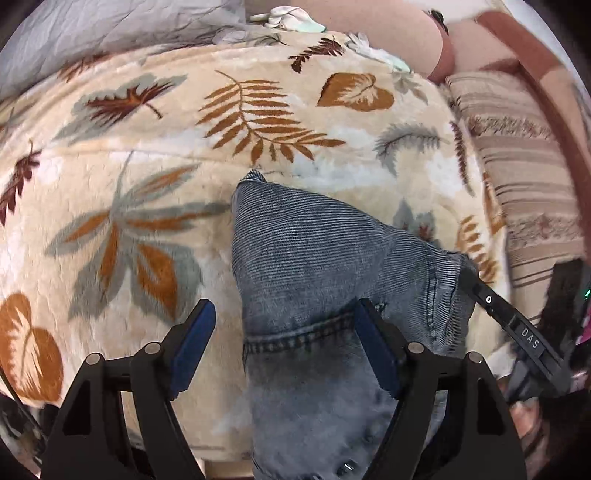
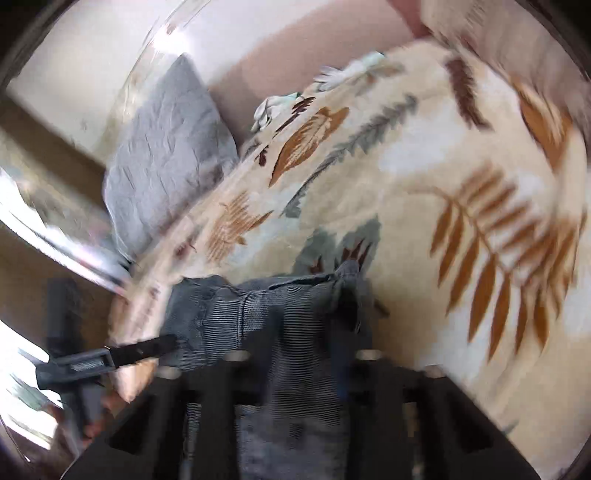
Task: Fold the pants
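Observation:
Blue-grey denim pants (image 1: 317,258) lie on a cream blanket with a leaf print (image 1: 155,155). In the left wrist view my left gripper (image 1: 284,332) hangs open over the pocket seam. Its left blue pad stands off the fabric's edge and its right pad is over the denim. At the right, my right gripper (image 1: 471,275) bites the pants' side edge. The right wrist view is blurred: my right gripper (image 2: 314,328) is shut on bunched denim (image 2: 236,314). The left gripper (image 2: 162,343) reaches in from the lower left there.
A grey pillow (image 1: 92,33) (image 2: 166,155) leans at the back of the blanket. A striped beige cushion (image 1: 524,177) lies along the right side. A small white and green cloth (image 1: 291,16) sits by the pink backrest (image 1: 388,33). The blanket's front edge (image 1: 207,454) is close below.

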Action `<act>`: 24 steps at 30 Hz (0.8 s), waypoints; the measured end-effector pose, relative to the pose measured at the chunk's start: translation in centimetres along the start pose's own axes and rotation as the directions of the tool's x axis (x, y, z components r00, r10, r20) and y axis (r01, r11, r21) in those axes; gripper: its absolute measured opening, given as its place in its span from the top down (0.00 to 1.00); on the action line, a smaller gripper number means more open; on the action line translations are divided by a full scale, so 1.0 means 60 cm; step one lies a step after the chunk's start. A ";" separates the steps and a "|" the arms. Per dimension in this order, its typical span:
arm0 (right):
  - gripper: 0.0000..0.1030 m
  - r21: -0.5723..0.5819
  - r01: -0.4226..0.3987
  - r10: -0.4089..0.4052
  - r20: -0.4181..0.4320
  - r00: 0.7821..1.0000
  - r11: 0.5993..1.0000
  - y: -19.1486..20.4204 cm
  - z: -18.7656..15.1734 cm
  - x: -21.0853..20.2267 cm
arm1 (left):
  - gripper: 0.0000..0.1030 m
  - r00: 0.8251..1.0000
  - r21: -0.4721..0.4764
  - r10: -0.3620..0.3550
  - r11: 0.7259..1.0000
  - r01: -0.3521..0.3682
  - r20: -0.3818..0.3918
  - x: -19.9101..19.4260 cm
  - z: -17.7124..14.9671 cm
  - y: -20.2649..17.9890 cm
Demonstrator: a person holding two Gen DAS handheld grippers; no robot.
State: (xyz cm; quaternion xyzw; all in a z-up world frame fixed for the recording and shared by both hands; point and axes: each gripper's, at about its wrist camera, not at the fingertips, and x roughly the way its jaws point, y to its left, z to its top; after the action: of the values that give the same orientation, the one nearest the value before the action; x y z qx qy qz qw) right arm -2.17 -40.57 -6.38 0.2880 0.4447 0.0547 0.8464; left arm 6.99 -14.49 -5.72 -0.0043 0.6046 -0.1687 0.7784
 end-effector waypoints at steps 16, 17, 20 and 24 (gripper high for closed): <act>0.56 0.036 0.052 -0.051 -0.020 0.998 0.998 -0.024 -0.022 -0.041 | 0.25 1.000 -0.043 -0.016 0.999 0.017 0.014 -0.027 -0.010 0.021; 0.55 0.041 0.055 -0.054 -0.021 0.998 0.998 -0.027 -0.023 -0.044 | 0.25 1.000 -0.053 -0.024 0.998 0.025 0.020 -0.035 -0.012 0.029; 0.47 0.076 0.035 -0.034 -0.020 0.999 0.996 -0.039 -0.030 -0.052 | 0.25 0.997 -0.106 -0.071 0.992 0.071 0.007 -0.048 -0.018 0.065; 0.44 0.101 0.010 -0.005 -0.046 0.999 0.995 -0.046 -0.038 -0.035 | 0.25 0.988 -0.171 -0.145 0.976 0.135 -0.050 -0.035 -0.032 0.088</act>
State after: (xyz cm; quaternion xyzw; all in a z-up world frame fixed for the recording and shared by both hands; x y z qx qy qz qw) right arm -5.64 -42.59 -7.36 0.3275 0.4673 0.0354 0.8204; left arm 6.08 -8.60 -5.38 -0.1071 0.6387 -0.1716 0.7424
